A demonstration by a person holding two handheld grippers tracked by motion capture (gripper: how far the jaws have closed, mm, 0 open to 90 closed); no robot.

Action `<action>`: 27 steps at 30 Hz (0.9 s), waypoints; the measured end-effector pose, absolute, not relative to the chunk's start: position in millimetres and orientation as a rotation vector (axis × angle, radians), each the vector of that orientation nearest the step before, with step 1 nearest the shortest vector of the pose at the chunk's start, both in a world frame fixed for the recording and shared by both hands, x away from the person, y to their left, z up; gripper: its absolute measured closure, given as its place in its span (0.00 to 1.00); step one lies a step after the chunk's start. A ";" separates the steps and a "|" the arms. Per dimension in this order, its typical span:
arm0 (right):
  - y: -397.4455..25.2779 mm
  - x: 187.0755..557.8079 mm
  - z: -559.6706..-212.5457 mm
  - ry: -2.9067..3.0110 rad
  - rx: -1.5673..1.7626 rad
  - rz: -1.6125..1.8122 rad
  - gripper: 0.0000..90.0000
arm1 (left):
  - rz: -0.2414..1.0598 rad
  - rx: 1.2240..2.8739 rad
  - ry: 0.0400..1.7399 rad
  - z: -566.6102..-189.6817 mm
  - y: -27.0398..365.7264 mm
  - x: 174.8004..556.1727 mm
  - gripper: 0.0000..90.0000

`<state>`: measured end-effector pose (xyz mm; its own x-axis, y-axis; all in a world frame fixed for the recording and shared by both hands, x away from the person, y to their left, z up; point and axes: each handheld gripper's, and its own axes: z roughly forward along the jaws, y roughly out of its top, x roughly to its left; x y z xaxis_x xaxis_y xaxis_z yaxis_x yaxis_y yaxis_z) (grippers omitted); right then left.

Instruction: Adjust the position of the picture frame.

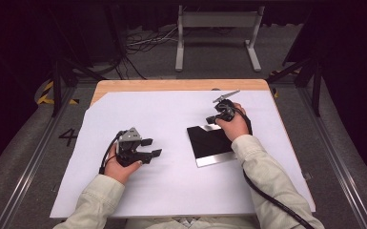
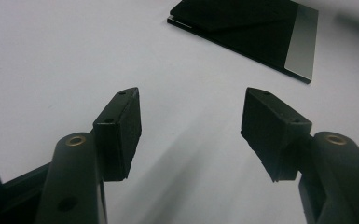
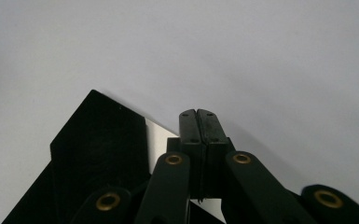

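I see my right gripper (image 1: 218,117) at the far edge of the black panel (image 1: 208,142) with silver strips, its fingers (image 3: 199,128) pressed together, nothing visibly between them. The panel lies flat on the white sheet (image 1: 171,191) covering the tabletop (image 1: 171,85). My left gripper (image 1: 151,147) rests well apart, fingers (image 2: 121,128) spread wide.

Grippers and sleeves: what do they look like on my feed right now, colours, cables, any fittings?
Both grippers are black. The left gripper carries a grey three-cornered plate on top, as does the right gripper. In the gripper views the jaw arms show brass-coloured rivets and flat, blocky black pads. A black cable trails from the right one along the forearm. The person wears light beige sleeves with buttoned cuffs.
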<state>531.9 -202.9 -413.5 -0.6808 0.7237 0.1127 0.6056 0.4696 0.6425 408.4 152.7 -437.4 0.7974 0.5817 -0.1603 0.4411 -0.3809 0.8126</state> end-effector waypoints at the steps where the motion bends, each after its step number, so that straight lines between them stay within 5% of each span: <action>1: -201.9 533.0 -414.3 2.534 1.165 1.002 1.00 | 0.184 2.036 0.763 -437.4 152.5 408.1 0.43; 27: -173.0 541.1 -426.6 2.619 1.153 0.939 1.00 | 0.174 2.068 0.754 -440.5 148.5 408.5 0.41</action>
